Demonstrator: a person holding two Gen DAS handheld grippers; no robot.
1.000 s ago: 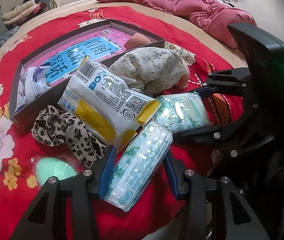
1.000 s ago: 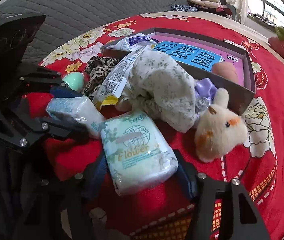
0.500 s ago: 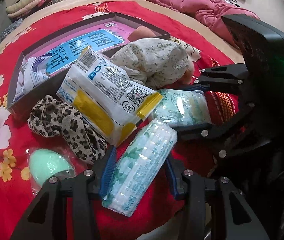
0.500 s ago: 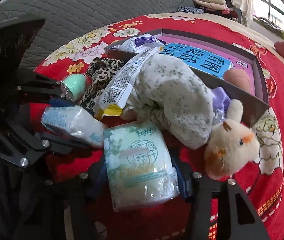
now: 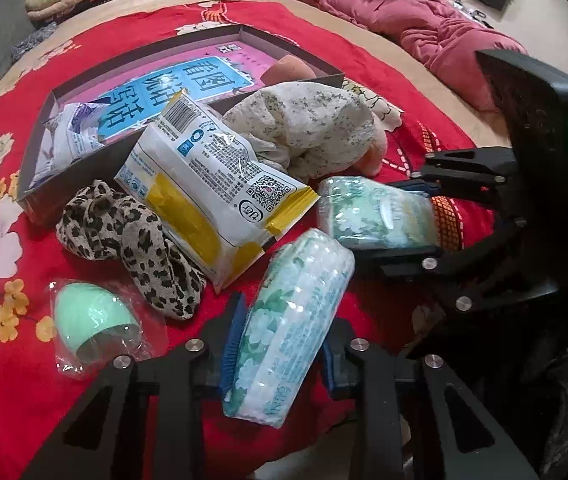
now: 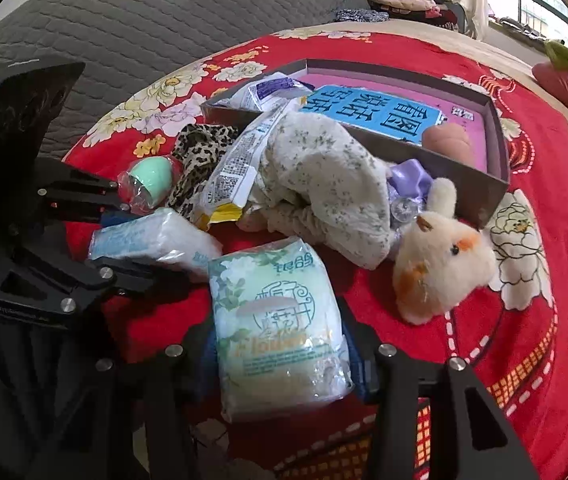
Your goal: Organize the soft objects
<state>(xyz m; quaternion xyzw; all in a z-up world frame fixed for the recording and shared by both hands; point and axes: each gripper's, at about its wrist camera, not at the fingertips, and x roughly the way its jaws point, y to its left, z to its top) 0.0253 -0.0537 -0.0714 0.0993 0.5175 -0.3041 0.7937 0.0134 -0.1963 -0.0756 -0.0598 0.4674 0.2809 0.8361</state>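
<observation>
My left gripper (image 5: 280, 340) is shut on a green-and-white tissue pack (image 5: 296, 320), held above the red cloth; this pack also shows in the right wrist view (image 6: 152, 240). My right gripper (image 6: 284, 356) is shut on a second tissue pack (image 6: 280, 328), which also shows in the left wrist view (image 5: 376, 212). Both grippers hang close together at the near side of the pile. A shallow grey box (image 5: 84, 84) with a blue-and-pink book inside lies beyond.
On the red flowered cloth lie a white-and-yellow wipes pack (image 5: 212, 192), a leopard-print cloth (image 5: 136, 240), a bagged mint-green sponge (image 5: 92, 320), a speckled cream garment (image 6: 324, 176) and a plush toy (image 6: 444, 264). A pink quilt (image 5: 384, 8) lies far behind.
Both grippers have lifted and pulled back a little with their tissue packs. The pile and the box look unmoved.
</observation>
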